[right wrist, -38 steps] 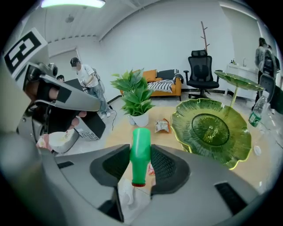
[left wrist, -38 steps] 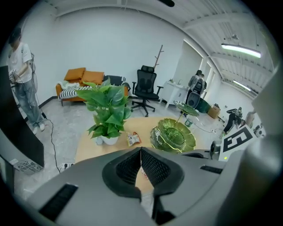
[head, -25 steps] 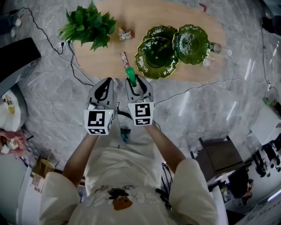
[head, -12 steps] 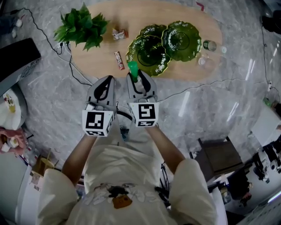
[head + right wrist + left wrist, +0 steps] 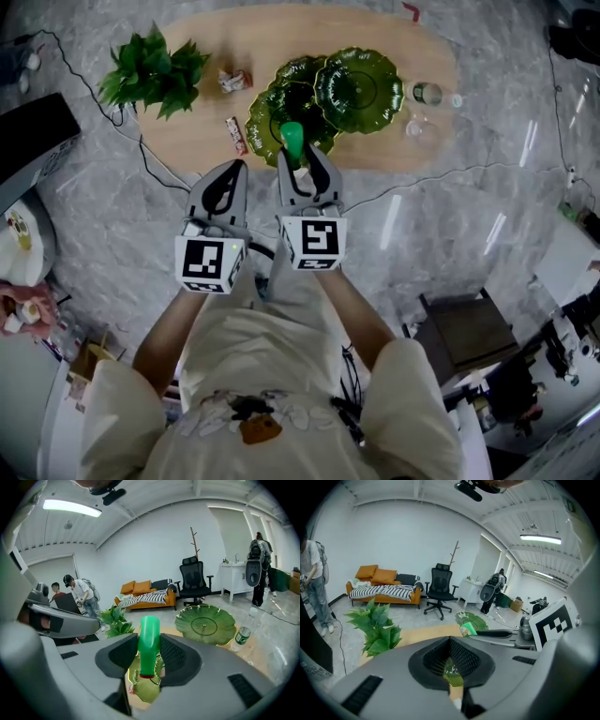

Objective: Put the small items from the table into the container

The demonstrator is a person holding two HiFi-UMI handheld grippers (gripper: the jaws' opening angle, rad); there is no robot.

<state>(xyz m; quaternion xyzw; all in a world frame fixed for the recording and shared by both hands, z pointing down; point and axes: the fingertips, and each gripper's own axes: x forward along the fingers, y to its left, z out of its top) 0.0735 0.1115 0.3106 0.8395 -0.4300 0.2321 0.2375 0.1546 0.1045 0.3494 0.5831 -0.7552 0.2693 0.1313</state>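
Two snack packets (image 5: 234,81) lay on the table (image 5: 281,37), the green dish (image 5: 255,122) seemingly empty; the right gripper (image 5: 305,157) clamped a green tube (image 5: 292,139), and the left gripper (image 5: 233,171) was pinched together on nothing.

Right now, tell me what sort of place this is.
Probably an office or studio workroom with a lounge corner: an orange sofa, a black office chair and a strip light on a bare ceiling.

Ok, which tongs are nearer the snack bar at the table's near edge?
Left. The left tongs point straight at the snack bar, just short of it; the right tongs, holding a green bottle, sit off to its right.
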